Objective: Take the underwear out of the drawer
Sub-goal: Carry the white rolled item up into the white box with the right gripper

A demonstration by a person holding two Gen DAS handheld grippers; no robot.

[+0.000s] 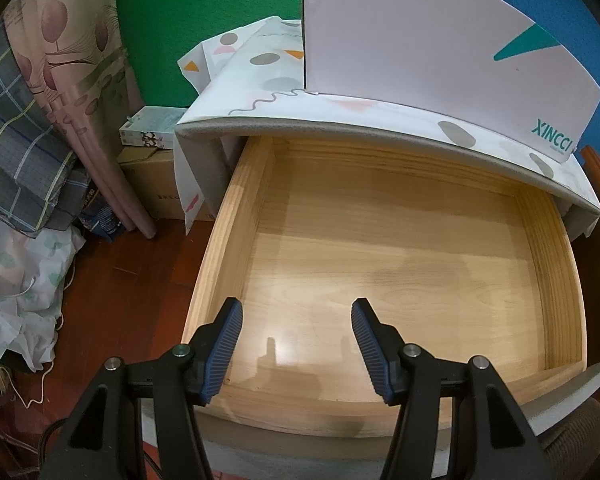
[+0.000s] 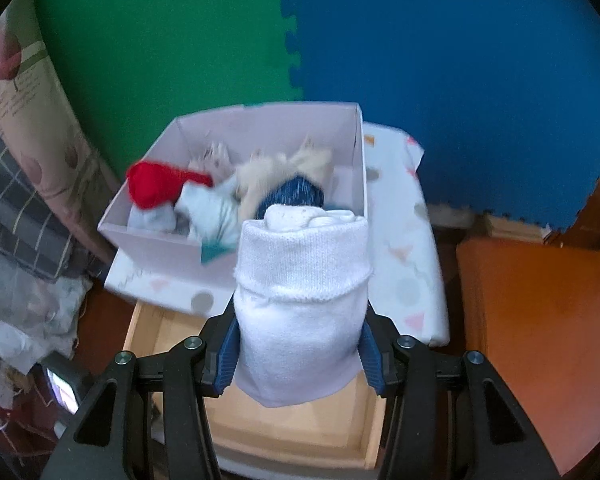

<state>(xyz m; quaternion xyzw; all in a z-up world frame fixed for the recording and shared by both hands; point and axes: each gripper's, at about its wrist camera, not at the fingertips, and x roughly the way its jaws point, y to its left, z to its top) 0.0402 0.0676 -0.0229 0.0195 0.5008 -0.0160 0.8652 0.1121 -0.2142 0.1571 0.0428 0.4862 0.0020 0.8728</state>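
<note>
The wooden drawer (image 1: 236, 216) is pulled out from under a cabinet top and its floor is bare in the left wrist view. My left gripper (image 1: 297, 322) hangs open above the drawer's front part, nothing between its blue pads. In the right wrist view my right gripper (image 2: 298, 344) is shut on a rolled white piece of underwear (image 2: 300, 292), held well above the drawer (image 2: 148, 320). Behind the roll a white cardboard box (image 2: 160, 244) on the cabinet top holds several rolled garments, red, blue, beige and pale.
The cabinet top (image 1: 340, 110) is covered by a patterned white cloth and carries the white box (image 1: 440, 40). Bedding and a rolled mat (image 1: 80, 80) crowd the floor at left. An orange cushion (image 2: 540, 320) lies at right. Green and blue foam mats line the wall.
</note>
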